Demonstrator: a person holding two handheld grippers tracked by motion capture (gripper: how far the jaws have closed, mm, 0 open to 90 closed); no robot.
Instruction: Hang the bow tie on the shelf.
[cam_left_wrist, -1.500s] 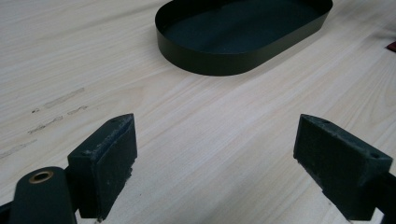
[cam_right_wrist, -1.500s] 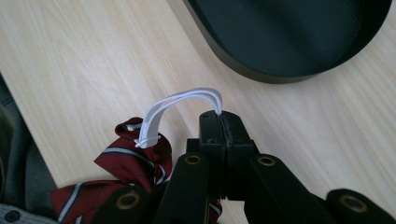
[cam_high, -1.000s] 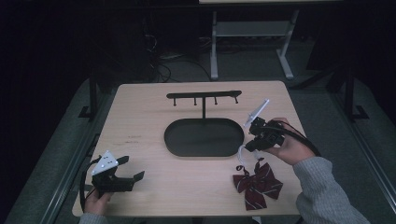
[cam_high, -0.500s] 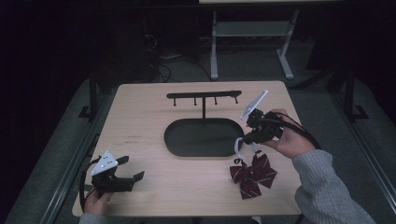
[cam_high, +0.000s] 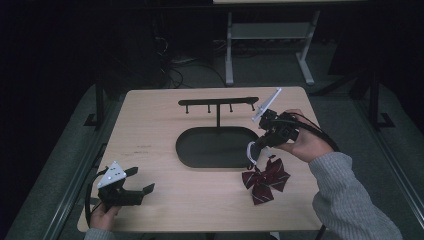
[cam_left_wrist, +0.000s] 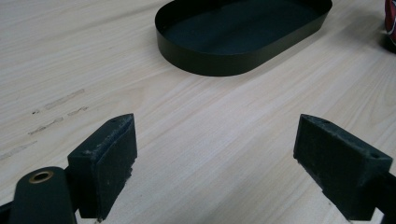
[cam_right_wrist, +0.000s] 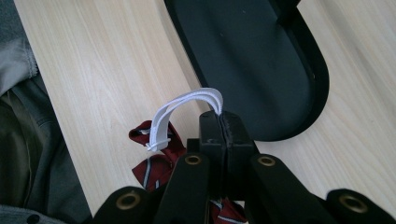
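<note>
my right tongs (cam_right_wrist: 223, 122) pinch the white elastic loop (cam_right_wrist: 187, 109) of a maroon striped bow (cam_high: 265, 179); left tongs (cam_left_wrist: 224, 163) gape over pale woodgrain bench (cam_left_wrist: 196, 121).

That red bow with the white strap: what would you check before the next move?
1. Right gripper shut on the white strap: ok, jaws pressed together with the strap pinched between them.
2. Bow off the table: not ok, it appears to lie on the wood.
3. Hook rack unoccupied: ok, nothing hangs on it.
4. Left gripper out of the way: ok, open and empty at the near left corner.
5. Black tray empty: ok.
6. Strap firmly attached to the bow: cannot tell.
</note>
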